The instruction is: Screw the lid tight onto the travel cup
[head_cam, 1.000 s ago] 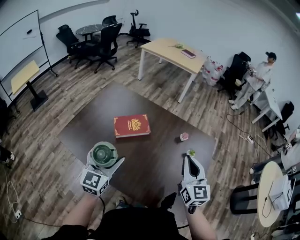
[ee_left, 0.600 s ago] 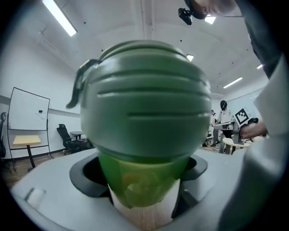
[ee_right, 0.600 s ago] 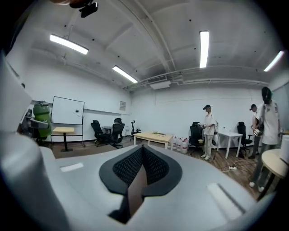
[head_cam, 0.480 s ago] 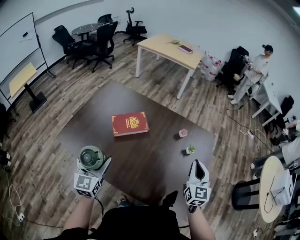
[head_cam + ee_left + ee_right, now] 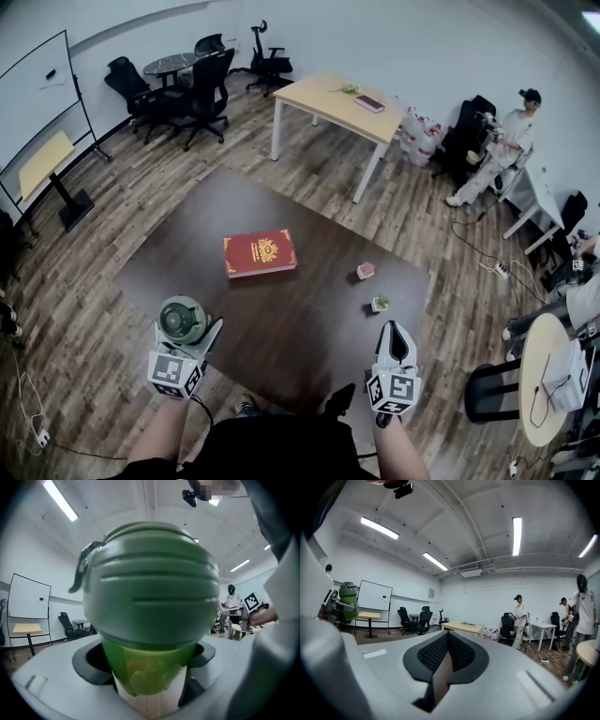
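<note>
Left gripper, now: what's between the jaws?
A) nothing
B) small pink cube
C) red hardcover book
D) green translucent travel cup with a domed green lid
D: its own view shows the left gripper clamped on the green translucent travel cup, with the domed green lid on top.

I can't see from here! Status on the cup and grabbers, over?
Left gripper shut on travel cup, lid on top. Right gripper shut, empty. Red book lies ahead, not in the way.
</note>
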`<move>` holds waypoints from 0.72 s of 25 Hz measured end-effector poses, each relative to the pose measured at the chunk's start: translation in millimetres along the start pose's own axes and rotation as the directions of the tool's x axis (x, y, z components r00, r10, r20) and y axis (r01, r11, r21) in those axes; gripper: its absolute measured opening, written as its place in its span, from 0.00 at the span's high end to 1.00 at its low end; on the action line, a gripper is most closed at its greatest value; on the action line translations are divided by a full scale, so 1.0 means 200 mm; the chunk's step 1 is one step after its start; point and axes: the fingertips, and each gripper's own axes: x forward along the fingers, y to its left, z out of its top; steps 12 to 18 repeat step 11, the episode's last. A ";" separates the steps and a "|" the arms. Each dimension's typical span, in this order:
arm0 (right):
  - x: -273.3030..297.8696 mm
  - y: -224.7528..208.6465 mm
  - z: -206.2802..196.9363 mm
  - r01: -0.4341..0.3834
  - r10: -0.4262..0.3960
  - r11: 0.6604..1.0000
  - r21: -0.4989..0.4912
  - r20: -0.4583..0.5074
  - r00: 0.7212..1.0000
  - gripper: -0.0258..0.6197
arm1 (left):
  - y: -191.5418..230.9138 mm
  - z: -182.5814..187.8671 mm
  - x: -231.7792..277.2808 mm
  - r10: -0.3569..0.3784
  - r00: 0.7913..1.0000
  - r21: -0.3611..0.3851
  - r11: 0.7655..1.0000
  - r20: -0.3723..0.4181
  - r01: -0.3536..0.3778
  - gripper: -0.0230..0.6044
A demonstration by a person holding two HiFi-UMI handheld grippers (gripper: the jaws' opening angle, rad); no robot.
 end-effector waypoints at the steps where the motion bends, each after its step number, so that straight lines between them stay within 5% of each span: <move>1: 0.00 0.00 0.00 -0.001 0.001 1.000 0.003 -0.001 1.000 0.95 | 0.00 0.00 0.00 0.000 1.000 0.000 1.000 -0.001 0.000 0.30; 18: 0.00 0.02 0.01 -0.005 0.005 1.000 0.005 0.000 1.000 0.95 | -0.03 -0.01 0.02 -0.029 1.000 -0.003 1.000 -0.008 0.029 0.30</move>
